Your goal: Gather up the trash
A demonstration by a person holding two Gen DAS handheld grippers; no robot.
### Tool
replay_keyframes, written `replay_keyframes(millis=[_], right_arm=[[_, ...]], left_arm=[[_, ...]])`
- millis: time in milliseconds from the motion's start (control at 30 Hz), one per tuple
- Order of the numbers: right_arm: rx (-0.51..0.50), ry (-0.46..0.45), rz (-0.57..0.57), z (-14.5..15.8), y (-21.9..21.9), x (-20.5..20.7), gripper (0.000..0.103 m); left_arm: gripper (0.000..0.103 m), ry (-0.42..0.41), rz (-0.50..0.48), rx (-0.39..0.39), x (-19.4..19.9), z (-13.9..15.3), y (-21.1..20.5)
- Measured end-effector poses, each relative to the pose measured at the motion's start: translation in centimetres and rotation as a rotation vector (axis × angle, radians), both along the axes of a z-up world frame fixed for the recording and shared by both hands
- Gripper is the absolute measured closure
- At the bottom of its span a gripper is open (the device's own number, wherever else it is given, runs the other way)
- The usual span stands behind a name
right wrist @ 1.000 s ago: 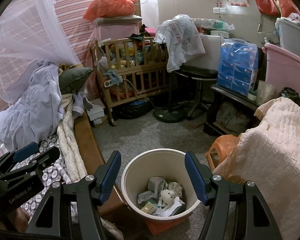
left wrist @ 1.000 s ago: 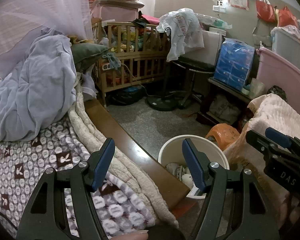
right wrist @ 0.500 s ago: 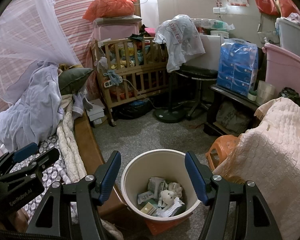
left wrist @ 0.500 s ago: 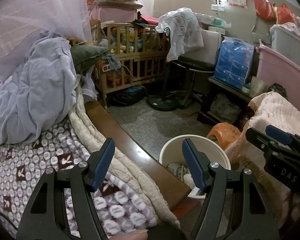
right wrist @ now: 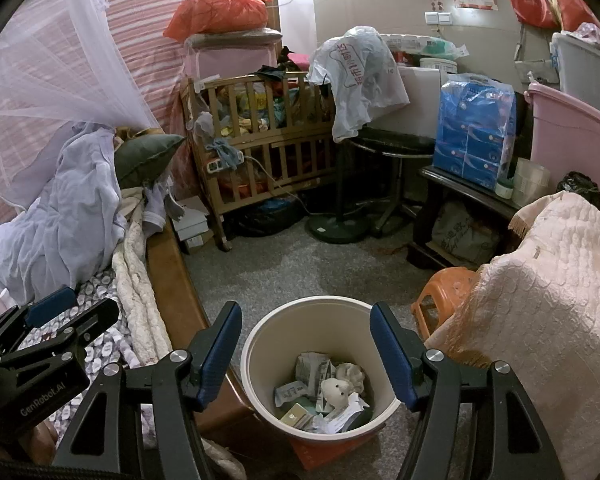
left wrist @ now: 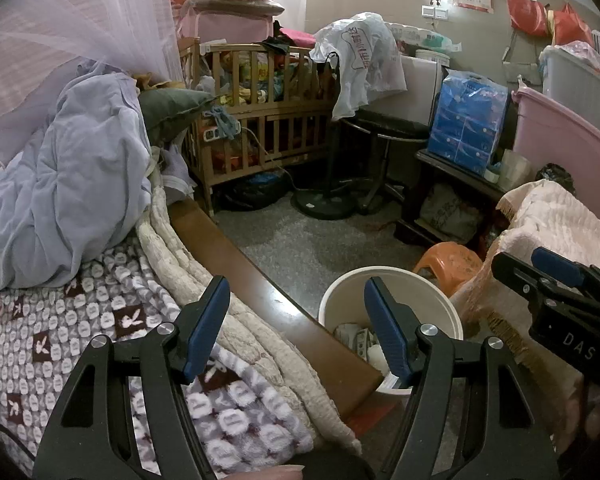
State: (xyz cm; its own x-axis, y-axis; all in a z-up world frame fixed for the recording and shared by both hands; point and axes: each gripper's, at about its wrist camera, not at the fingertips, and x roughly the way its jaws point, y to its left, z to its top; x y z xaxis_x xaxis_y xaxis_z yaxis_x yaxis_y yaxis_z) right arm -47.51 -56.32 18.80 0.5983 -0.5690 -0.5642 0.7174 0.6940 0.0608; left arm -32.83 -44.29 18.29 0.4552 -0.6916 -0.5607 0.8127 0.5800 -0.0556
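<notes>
A cream trash bin (right wrist: 268,344) stands on the grey floor beside the bed; it holds crumpled paper and packaging (right wrist: 324,396). It also shows in the left wrist view (left wrist: 440,300), partly behind the bed's wooden rail. My right gripper (right wrist: 306,354) is open and empty, hovering above the bin. My left gripper (left wrist: 296,326) is open and empty, above the bed's edge (left wrist: 284,308). Each gripper shows at the side of the other's view: the right one (left wrist: 556,292), the left one (right wrist: 56,332).
The bed carries a patterned blanket (left wrist: 60,340) and a lilac quilt (left wrist: 76,184). A wooden crib (right wrist: 268,144), a black stool (right wrist: 392,148), a dark side table (right wrist: 468,196), an orange stool (right wrist: 444,292) and a pink-covered seat (right wrist: 540,280) ring the floor.
The left wrist view has shifted slightly; the bin sits a touch further right in it. Both grippers stay open and nothing was picked up or dropped.
</notes>
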Motion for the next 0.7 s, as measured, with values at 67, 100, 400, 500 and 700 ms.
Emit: replay_keyframes(millis=[67,100,400,500,700], right_arm=[[0.001,-0.001,0.0,0.0,-0.02,-0.01,0.039],[0.001,-0.001,0.0,0.0,-0.04,0.0,0.039],[0.001,0.002,0.001,0.02,-0.09,0.02,0.038],[0.002,0.006,0.0,-0.2,-0.15,-0.1,0.038],[0.002,0.007,-0.001,-0.2,-0.09,-0.11,0.038]], left_arm=[[0.034,-0.001,0.0,0.0,-0.02,0.01,0.0],[0.034,-0.001,0.0,0.0,-0.01,0.0,0.0],[0.034,0.001,0.0,0.002,-0.07,0.0,-0.11],[0.034,0.002,-0.012,0.005,-0.25,-0.29,-0.03],[0.034,0.007,-0.031,0.002,-0.12,-0.61,0.41]])
